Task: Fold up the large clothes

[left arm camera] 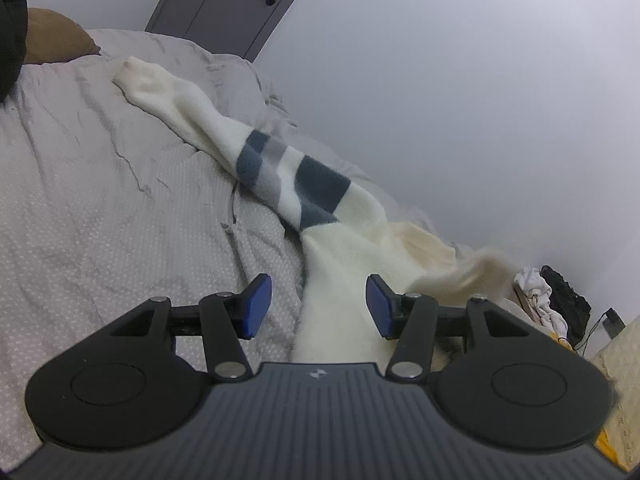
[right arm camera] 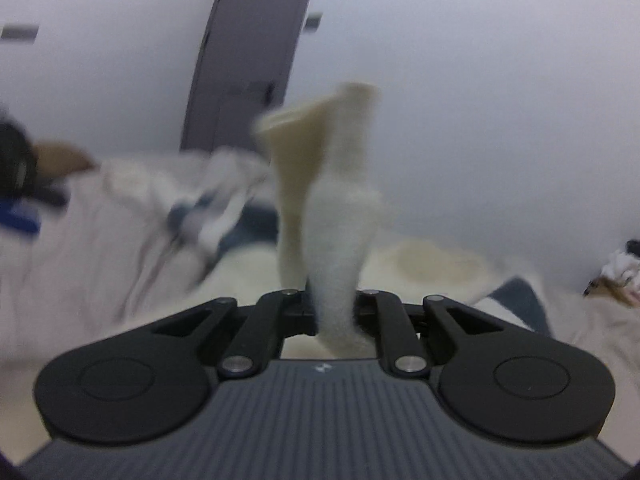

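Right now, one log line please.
left hand-held gripper: open over sweater | right hand-held gripper: shut on sweater, lifted | bed

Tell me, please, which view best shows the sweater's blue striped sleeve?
The left wrist view: the sleeve lies sharp and full-length across the grey bedding. The right wrist view shows it only as a blurred blue-and-white patch at left.

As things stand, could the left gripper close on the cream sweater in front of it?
Probably yes: the left gripper is open, and the cream sweater lies on the bed straight ahead between its fingers, nothing blocking.
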